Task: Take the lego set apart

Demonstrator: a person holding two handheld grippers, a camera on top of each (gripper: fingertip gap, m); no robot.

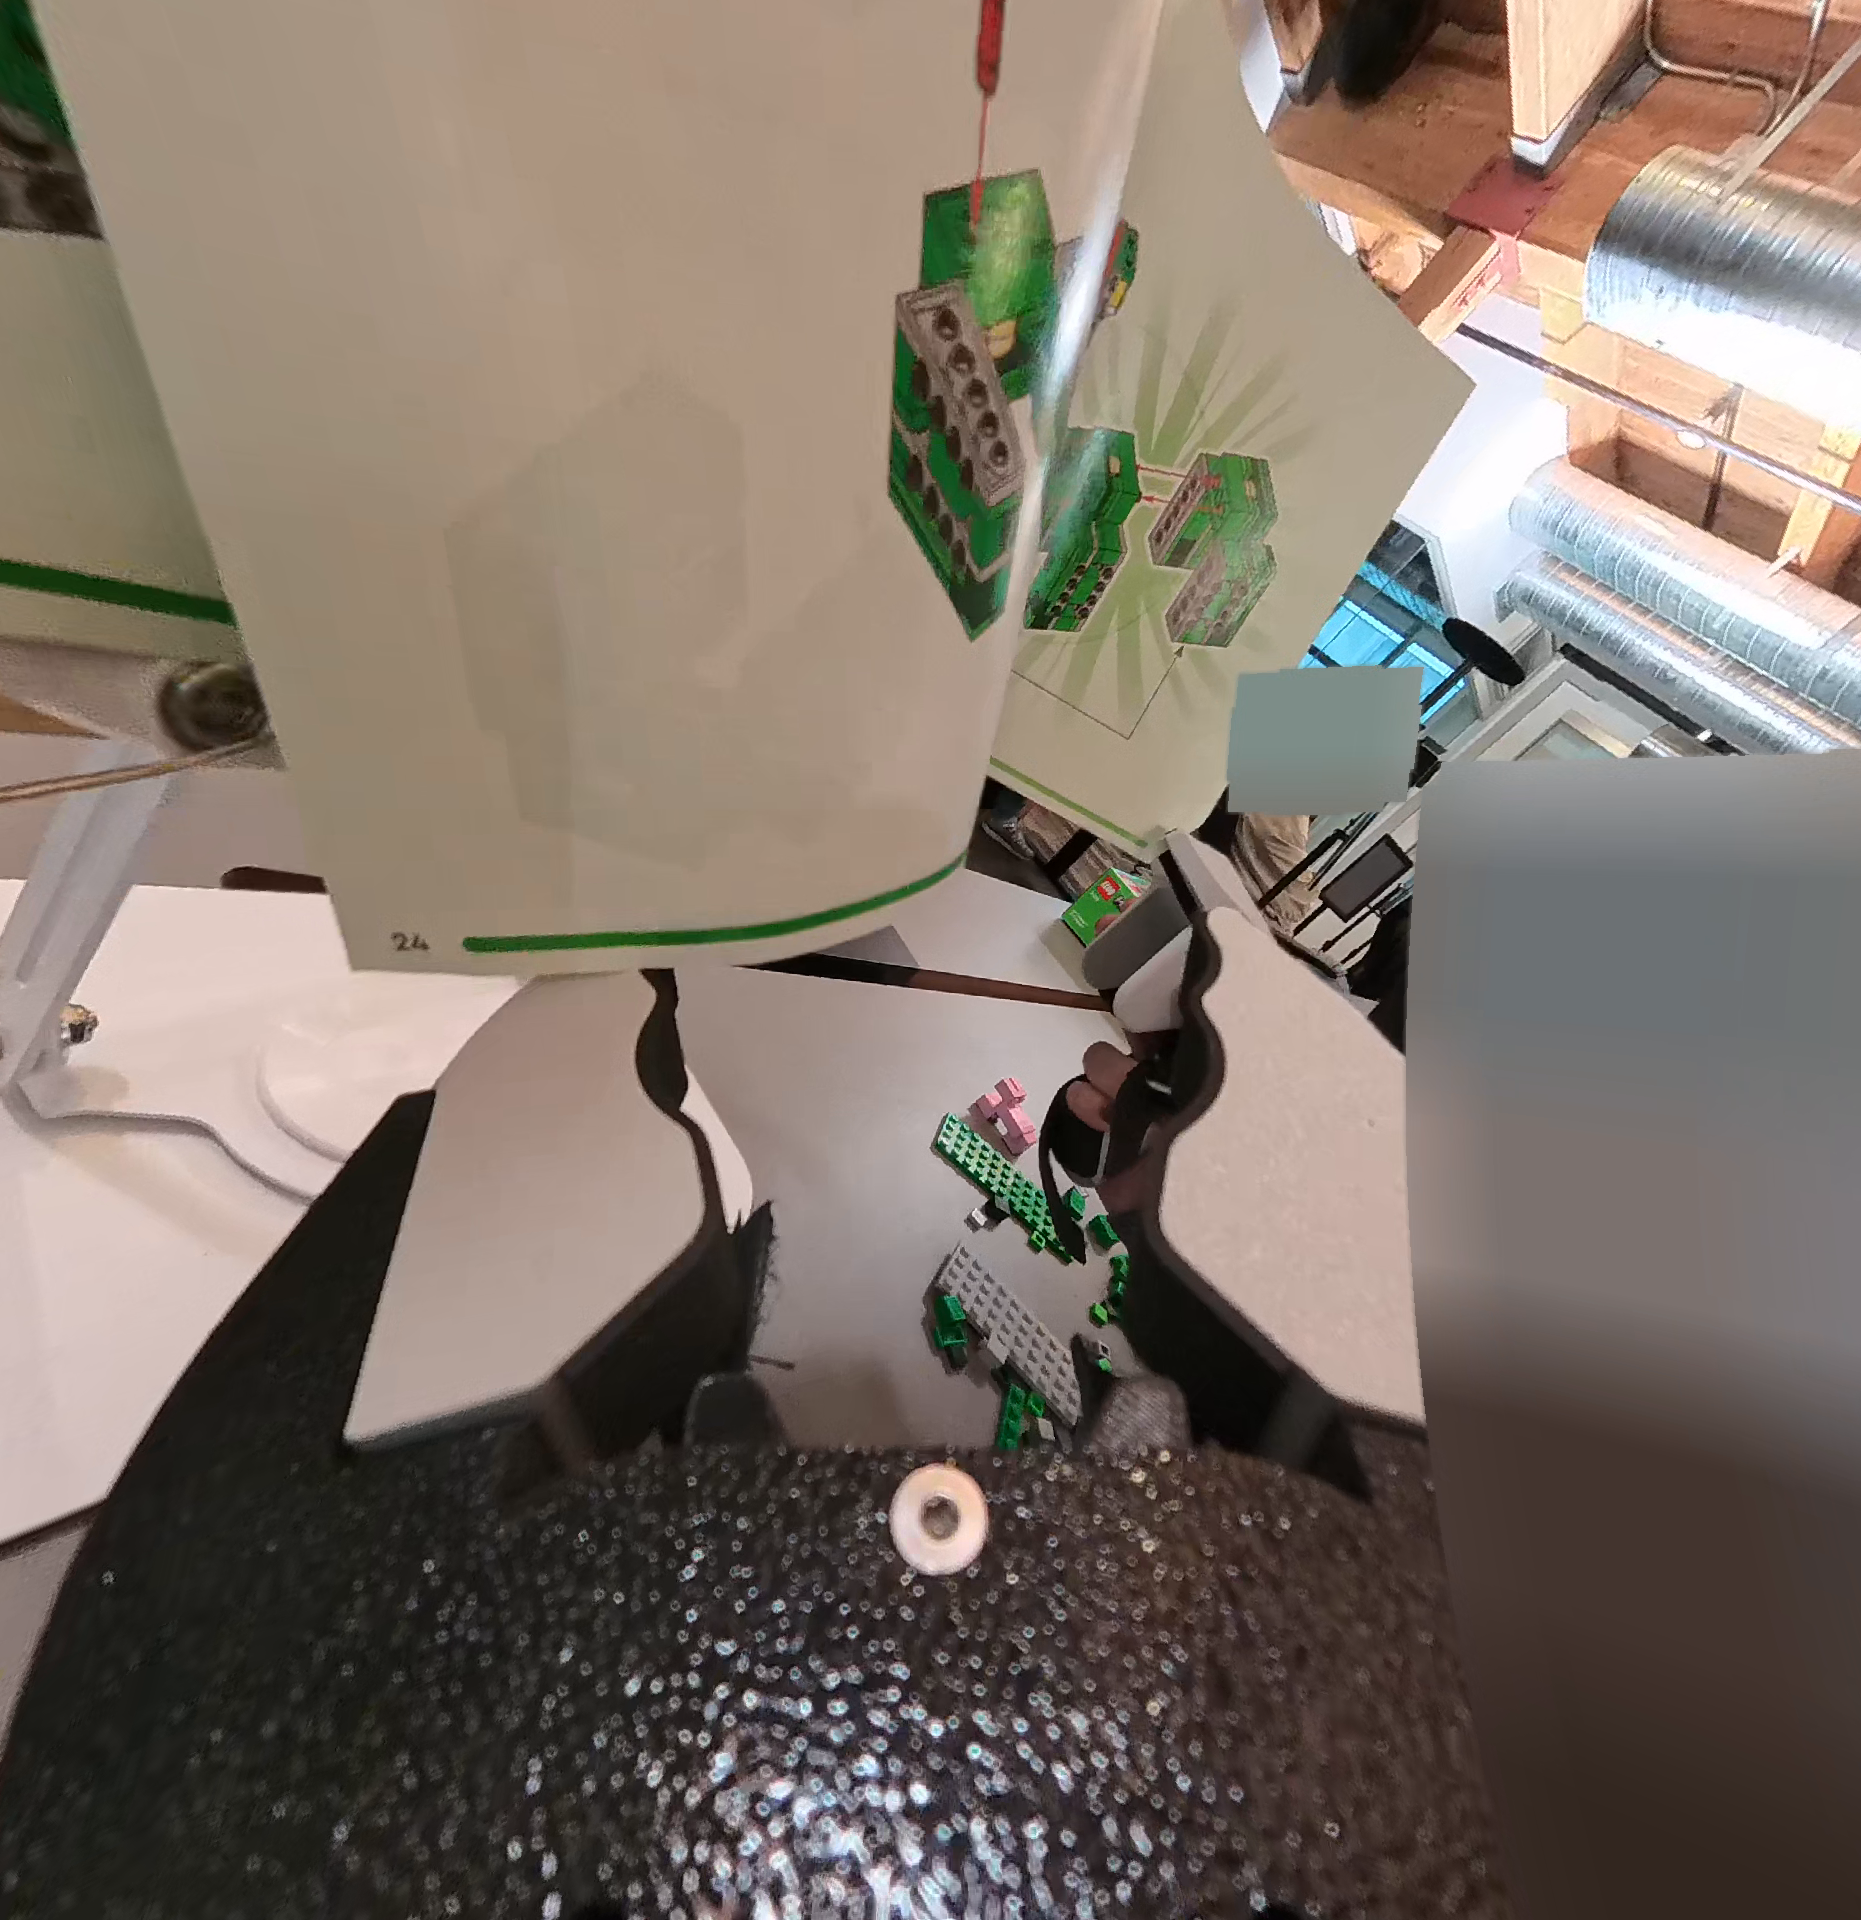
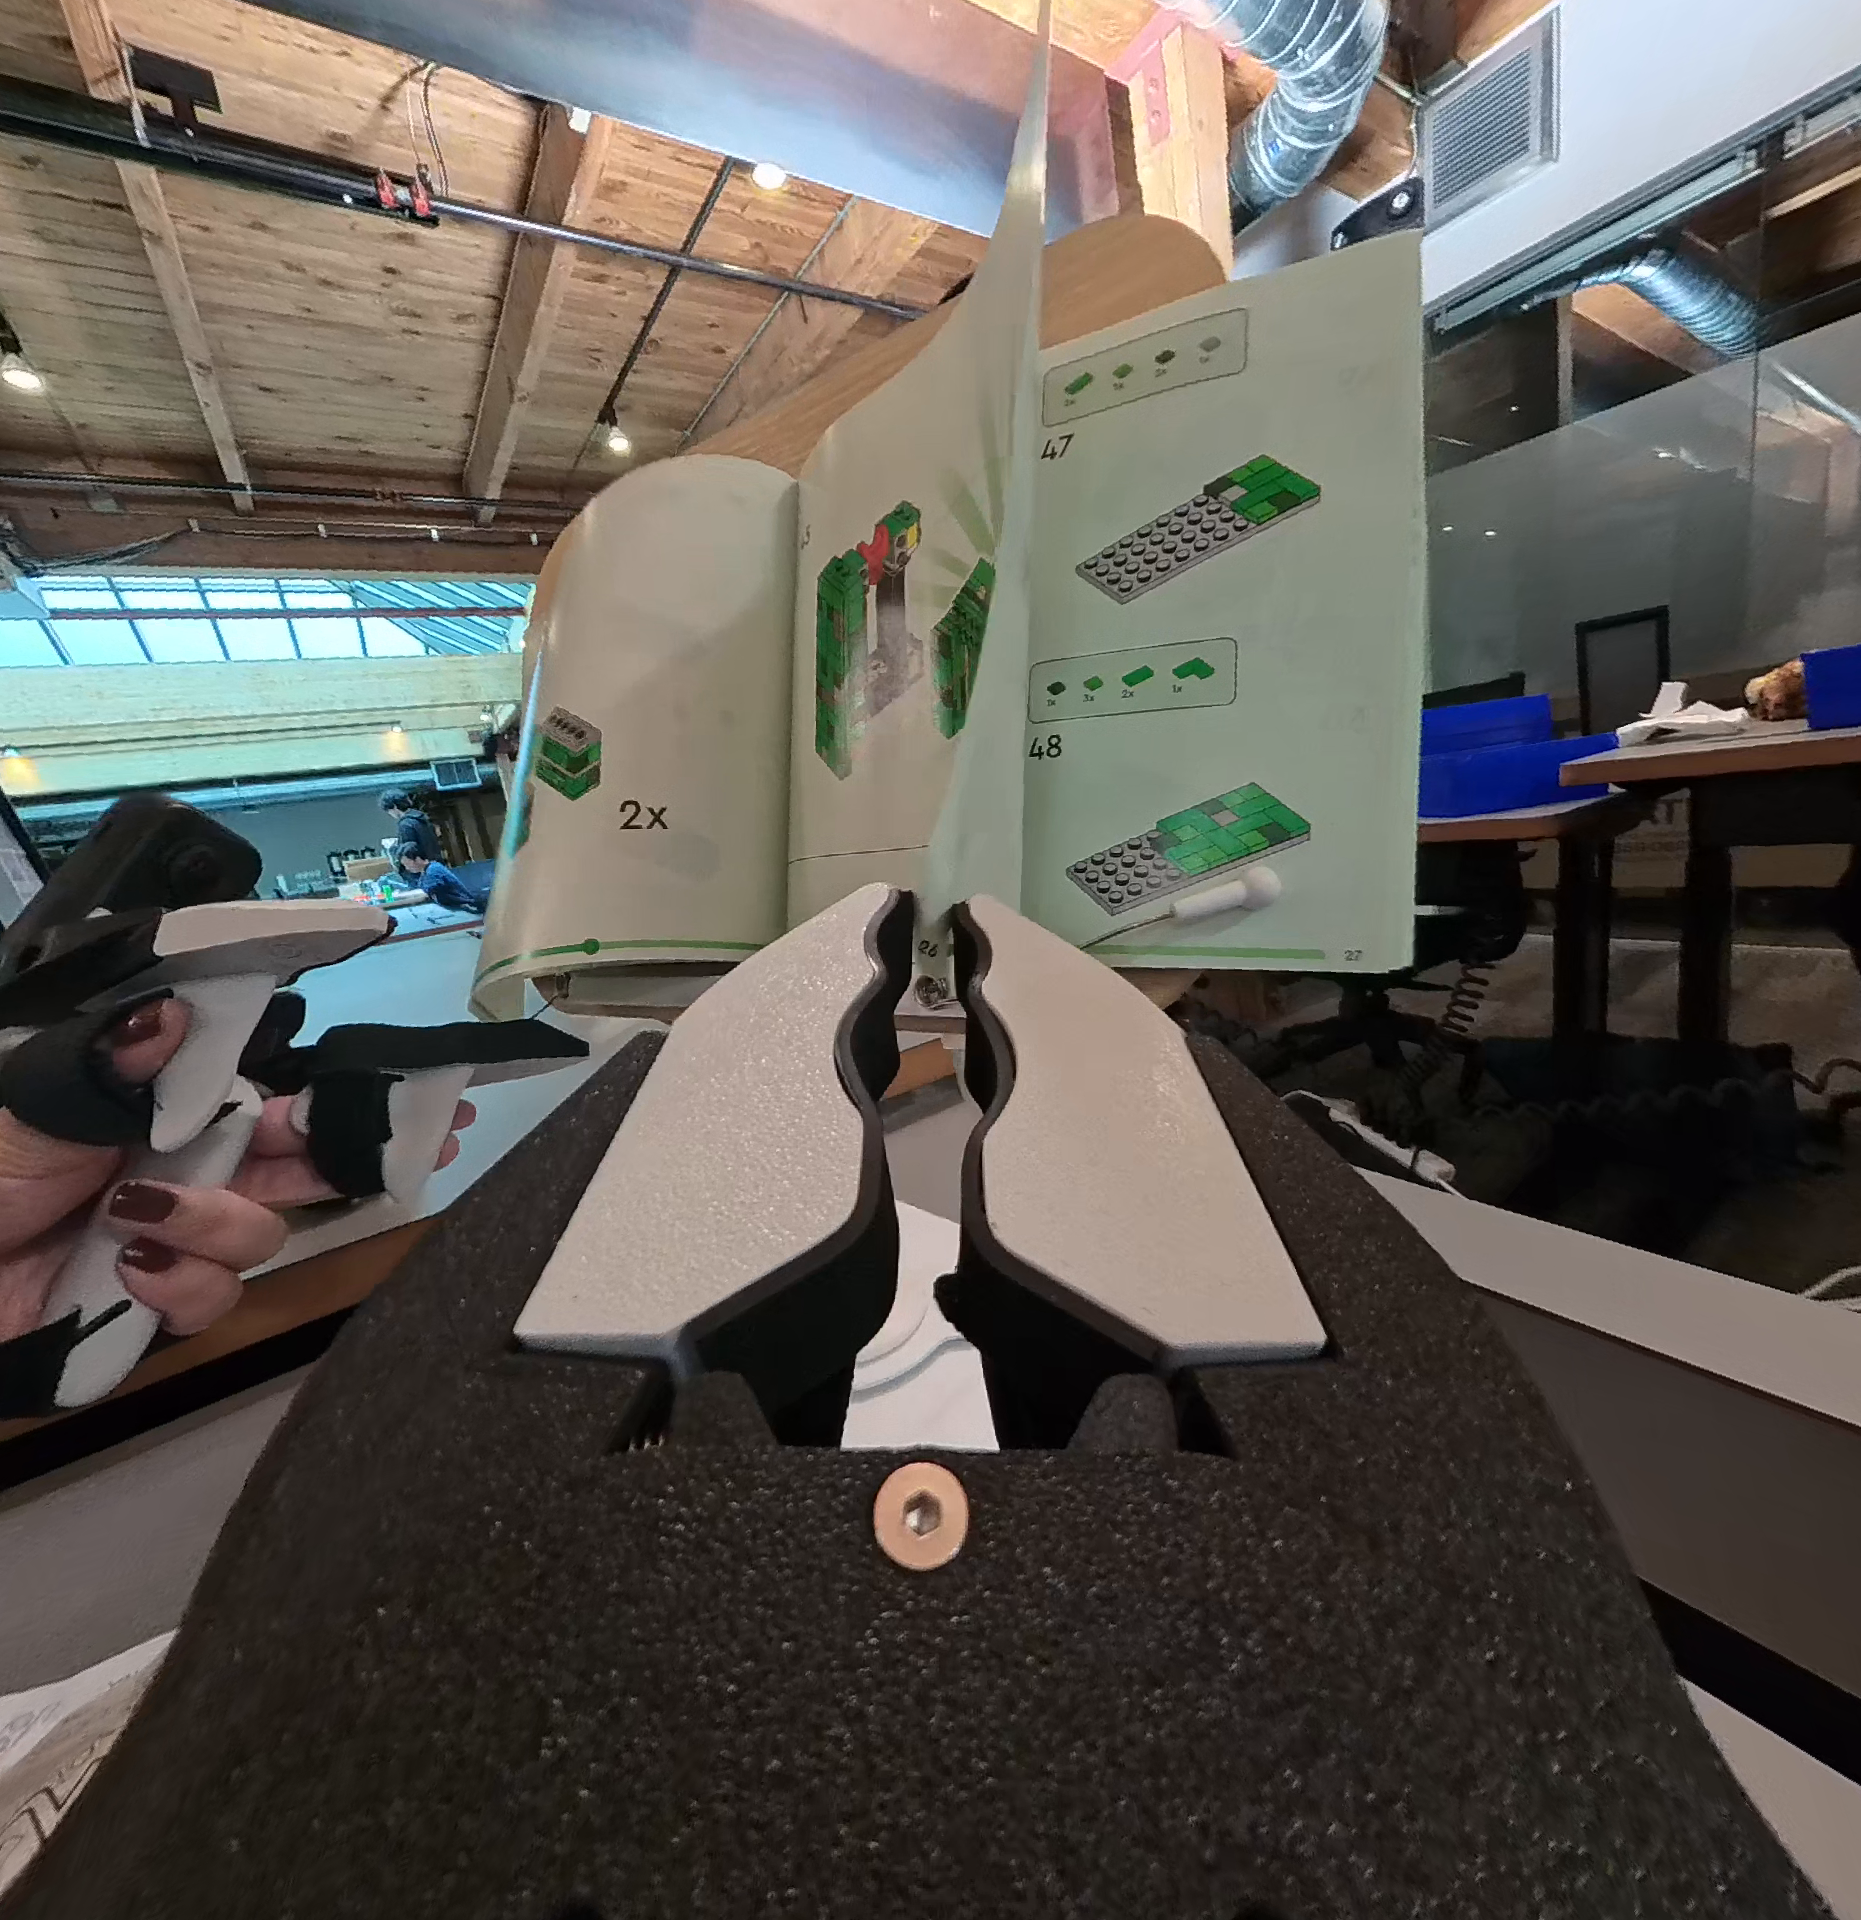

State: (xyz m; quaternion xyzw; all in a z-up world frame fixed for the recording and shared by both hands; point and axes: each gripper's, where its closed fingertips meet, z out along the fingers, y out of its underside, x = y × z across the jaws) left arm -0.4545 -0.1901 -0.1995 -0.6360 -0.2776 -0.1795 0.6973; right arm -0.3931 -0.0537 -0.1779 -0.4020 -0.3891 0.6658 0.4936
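Loose lego parts lie on the white table in the left wrist view: a green plate (image 1: 1009, 1184), a grey plate (image 1: 1009, 1325), a pink piece (image 1: 1004, 1114) and several small green bricks (image 1: 1108, 1283). My left gripper (image 1: 936, 977) is open and empty, held above them. It also shows at the left of the right wrist view (image 2: 484, 982), held by a hand. An open instruction booklet (image 2: 1217, 623) stands upright. My right gripper (image 2: 931, 914) is shut on the lower edge of one of its pages (image 2: 993, 623), which stands edge-on. The same booklet (image 1: 645, 520) hangs over the left wrist view.
A wooden stand (image 2: 1123, 281) holds the booklet. A white lamp arm (image 1: 64, 935) and its round base (image 1: 313, 1081) stand at the left. A green box (image 1: 1108, 899) sits at the table's far side. Tables with blue bins (image 2: 1508, 758) stand to the right. About 15 centimeters separates my left fingertips from my right.
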